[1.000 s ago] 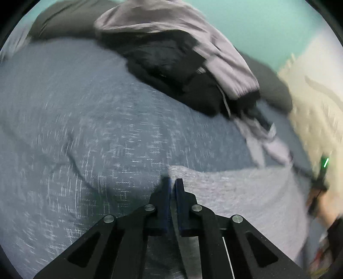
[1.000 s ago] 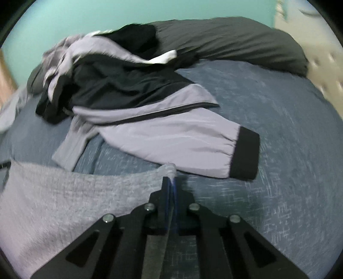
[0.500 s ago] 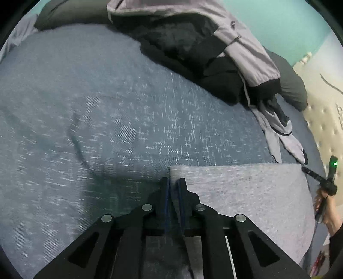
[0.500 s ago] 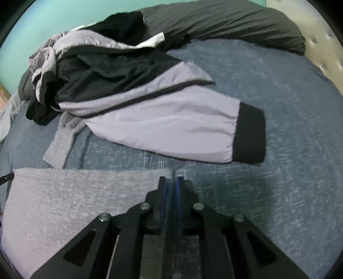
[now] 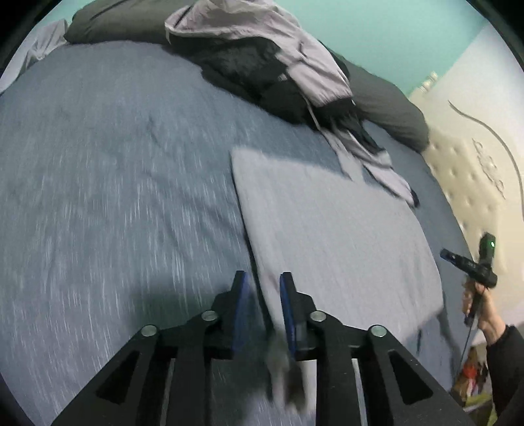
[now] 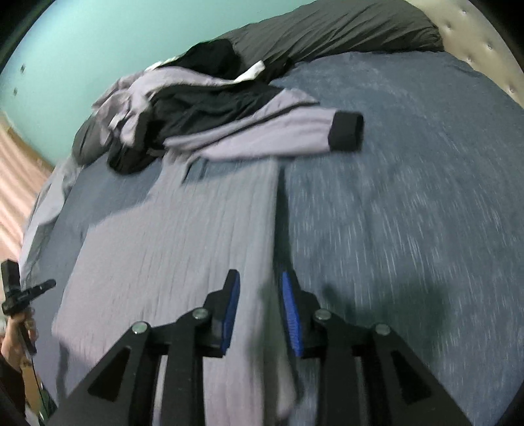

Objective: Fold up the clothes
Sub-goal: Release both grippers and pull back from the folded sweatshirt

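Right now both hand-held grippers are hovering low over the bed (image 5: 98, 183), w/ a light grey garment (image 5: 327, 236) lying flat on the blue-grey cover as a neat rectangle. Left hand-held gripper (image 5: 262, 288) is standing partly open, blue pads apart, w/ the garment's near-left edge passing between them but not pinched as far as I can tell; right hand-held gripper (image 6: 258, 288) is likewise gaping, the garment's right edge running up between its pads, nothing clamped. Judging by that squared-off shape, the grey piece is looking at least partly folded & laid down; whether more folds are due on it can't be settled. What's clearly left: a rumpled lilac-and-black jacket (image 6: 229, 131) is lying in a heap just beyond the garment, one sleeve w/ a black cuff (image 6: 345, 131) stretched out on the cover, touching or overlapping the grey piece's far edge. Long dark pillows (image 6: 327, 29) are sitting behind the heap by the teal wall. Hard to make out: heavy motion blur is smearing the fabric near the pads, the near end of the garment is hiding under the gripper bodies, & how many layers it has isn't showing. More clothes may be buried in the heap; can't tell.
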`<state>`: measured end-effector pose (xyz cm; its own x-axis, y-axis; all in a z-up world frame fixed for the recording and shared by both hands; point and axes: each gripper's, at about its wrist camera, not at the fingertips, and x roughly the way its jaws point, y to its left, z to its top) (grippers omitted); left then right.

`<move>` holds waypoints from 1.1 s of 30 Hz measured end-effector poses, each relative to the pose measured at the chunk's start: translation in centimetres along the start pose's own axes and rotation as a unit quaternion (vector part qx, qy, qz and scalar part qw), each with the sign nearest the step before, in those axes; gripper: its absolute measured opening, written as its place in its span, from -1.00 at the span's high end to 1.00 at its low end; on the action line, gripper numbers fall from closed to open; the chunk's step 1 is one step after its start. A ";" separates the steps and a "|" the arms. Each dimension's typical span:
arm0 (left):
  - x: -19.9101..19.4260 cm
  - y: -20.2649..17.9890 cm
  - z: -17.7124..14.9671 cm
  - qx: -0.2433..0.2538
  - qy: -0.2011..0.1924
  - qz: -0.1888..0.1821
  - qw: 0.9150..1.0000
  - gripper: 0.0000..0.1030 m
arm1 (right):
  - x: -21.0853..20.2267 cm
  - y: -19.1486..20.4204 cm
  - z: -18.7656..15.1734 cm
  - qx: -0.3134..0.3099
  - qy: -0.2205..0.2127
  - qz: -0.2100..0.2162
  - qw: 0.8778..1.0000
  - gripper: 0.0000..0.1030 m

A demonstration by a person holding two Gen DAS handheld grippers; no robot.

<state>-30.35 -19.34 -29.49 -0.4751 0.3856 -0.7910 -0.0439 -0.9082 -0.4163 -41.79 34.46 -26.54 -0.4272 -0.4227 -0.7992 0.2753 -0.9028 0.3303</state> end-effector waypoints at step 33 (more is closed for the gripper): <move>-0.2 -3.5 -8.3 0.068 0.040 0.007 0.997 0.32 | -1.3 2.1 -10.9 -0.057 0.112 0.026 0.992 0.15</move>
<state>-22.81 -14.83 -31.60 -0.4049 0.3787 -0.8322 -0.1583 -0.9255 -0.3441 -31.28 33.99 -30.24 -0.2111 -0.4297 -0.8779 0.3932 -0.8596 0.3262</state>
